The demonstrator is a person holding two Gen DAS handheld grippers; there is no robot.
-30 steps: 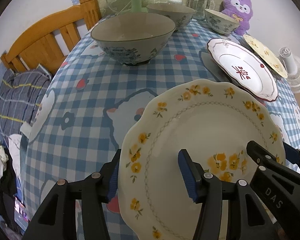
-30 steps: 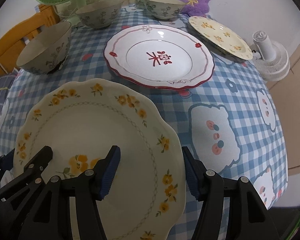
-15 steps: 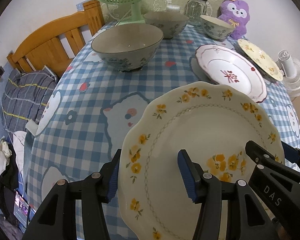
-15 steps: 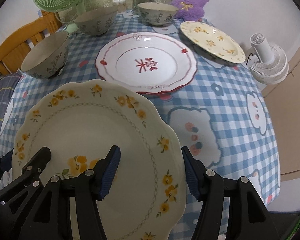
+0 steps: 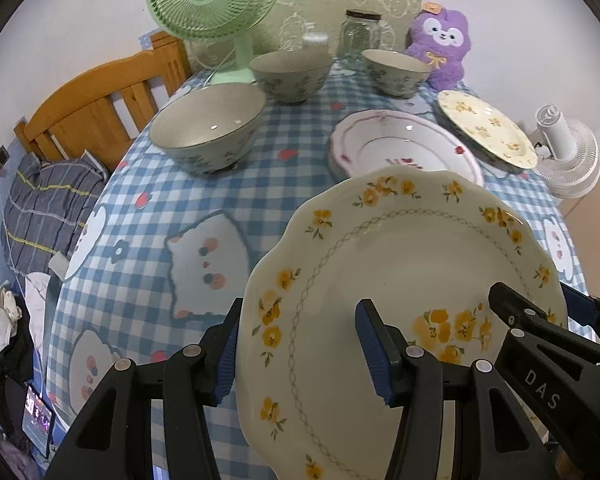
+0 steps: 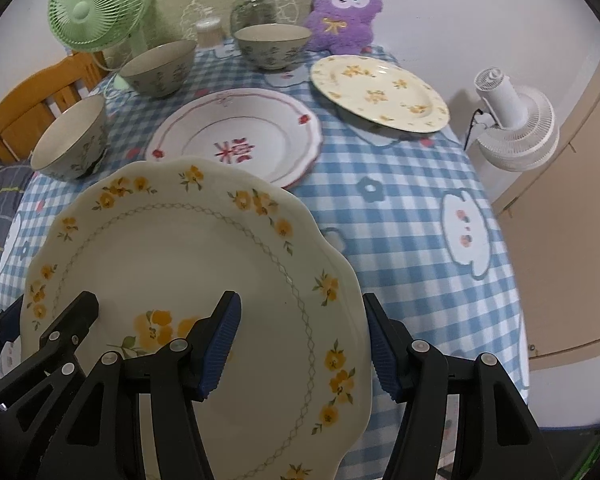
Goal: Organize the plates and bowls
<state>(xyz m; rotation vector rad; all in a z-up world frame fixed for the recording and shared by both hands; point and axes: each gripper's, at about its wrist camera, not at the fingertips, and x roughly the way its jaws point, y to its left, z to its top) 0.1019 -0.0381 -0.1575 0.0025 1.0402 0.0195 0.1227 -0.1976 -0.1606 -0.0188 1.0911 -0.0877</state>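
Your left gripper (image 5: 296, 356) and right gripper (image 6: 300, 346) each clamp an opposite rim of one cream scalloped plate with yellow flowers (image 5: 404, 280), held above the near edge of the blue-checked tablecloth (image 6: 400, 216). Beyond it you have two more plates on the cloth: a white plate with red trim (image 6: 240, 140) and a pale yellow flowered plate (image 6: 380, 92). Three grey-green floral bowls (image 5: 208, 132) stand to the left and back. Behind them: one green fan (image 5: 212, 4), one glass jar (image 5: 360, 36), one purple plush toy (image 6: 344, 8).
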